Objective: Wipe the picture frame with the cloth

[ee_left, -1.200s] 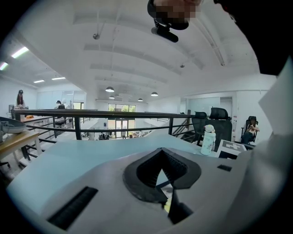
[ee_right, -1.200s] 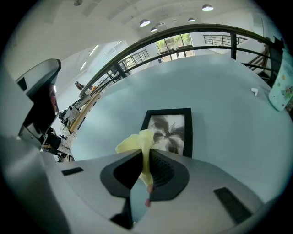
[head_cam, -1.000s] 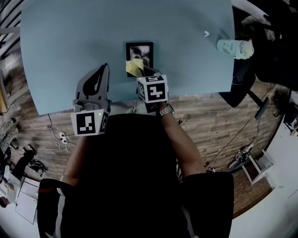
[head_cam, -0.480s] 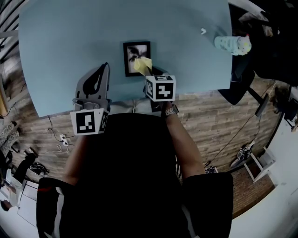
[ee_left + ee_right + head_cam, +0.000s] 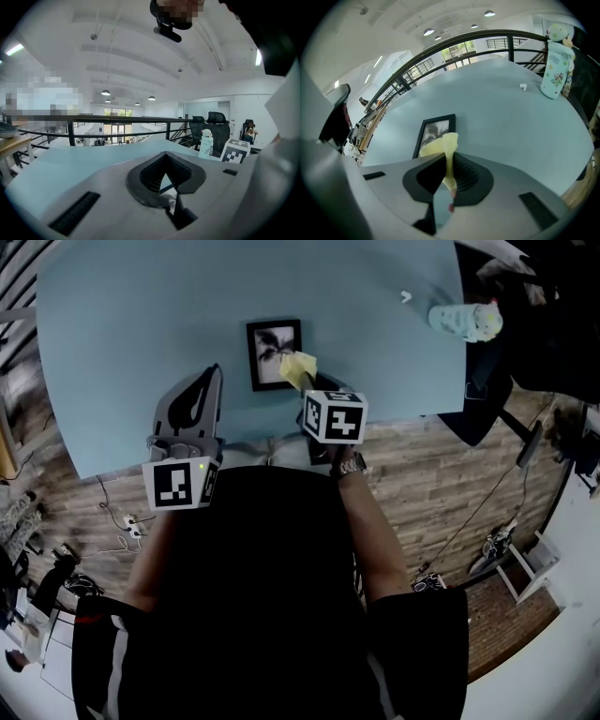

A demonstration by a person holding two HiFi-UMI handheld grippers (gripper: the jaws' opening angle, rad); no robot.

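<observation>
The blue table [image 5: 131, 315] fills the upper part of my head view, with the picture frame [image 5: 273, 352] lying flat on it near the front edge. I place everything else from that frame.

My left gripper [image 5: 210, 381] sits to the frame's left, apart from it, exactly where it was a second ago. In the left gripper view [image 5: 165, 180] its jaws are drawn together with nothing between them.

My right gripper [image 5: 306, 385] is at the frame's lower right corner. A second ago it was over the frame's lower middle, so it has slid rightward. In the right gripper view [image 5: 449, 174] the jaws are pinched tight on the cloth.

The patterned bottle [image 5: 459, 320] lies far right of the frame, at the table's edge.

The yellow cloth [image 5: 298, 368] now overlaps only the frame's right border. Earlier it covered the lower part of the picture. From the right gripper view the cloth [image 5: 440, 144] stands up from the jaws in front of the frame [image 5: 435, 132]. I cannot tell whether it touches the frame.

A small white object [image 5: 405, 296] lies up and right of the frame.
</observation>
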